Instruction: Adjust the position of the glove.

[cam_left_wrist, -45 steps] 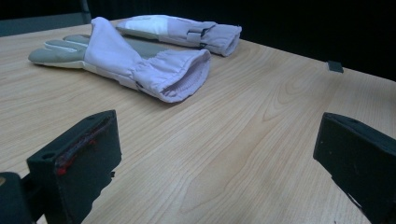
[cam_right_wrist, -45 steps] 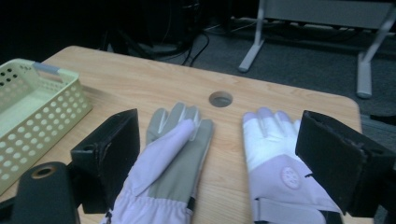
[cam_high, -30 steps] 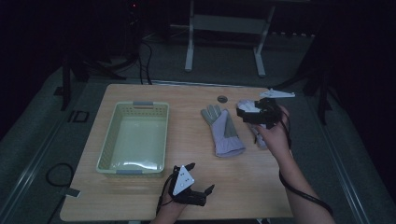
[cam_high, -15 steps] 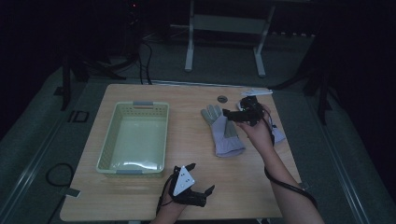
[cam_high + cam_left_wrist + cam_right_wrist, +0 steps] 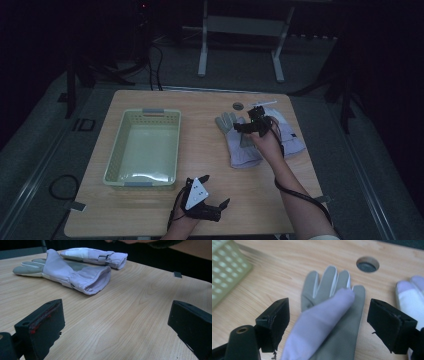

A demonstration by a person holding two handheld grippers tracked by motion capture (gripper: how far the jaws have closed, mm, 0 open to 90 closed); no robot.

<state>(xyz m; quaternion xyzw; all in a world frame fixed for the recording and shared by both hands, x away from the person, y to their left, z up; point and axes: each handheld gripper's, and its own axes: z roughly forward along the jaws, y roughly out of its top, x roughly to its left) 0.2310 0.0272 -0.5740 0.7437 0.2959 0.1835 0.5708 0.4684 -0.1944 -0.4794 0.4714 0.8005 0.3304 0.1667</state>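
Lavender fabric with a grey, finely woven palm makes up the near work glove (image 5: 239,142), which lies flat on the pale wood-grain table (image 5: 200,210) with its fingers pointing away from the person and its thumb folded across the palm. In the left gripper view its ribbed cuff gapes open toward the camera, and a second glove (image 5: 95,255) of the same cloth, with a white patch and a strap, lies just behind it. The right gripper (image 5: 245,127) hangs over the near glove's palm; in the right gripper view its black, blocky jaws stand wide apart on either side of the folded thumb, holding nothing, and whether they touch the cloth I cannot tell. A round cable hole (image 5: 367,264) sits in the tabletop beyond the fingertips. A pale green perforated plastic basket (image 5: 145,147) with grey handles stands well to the left of the gloves. The left gripper (image 5: 212,192) rests near the table's front edge, jaws spread wide and empty. Compared with a second ago, the right gripper has moved in from the table's right edge to above the near glove, while the left one has stayed put.
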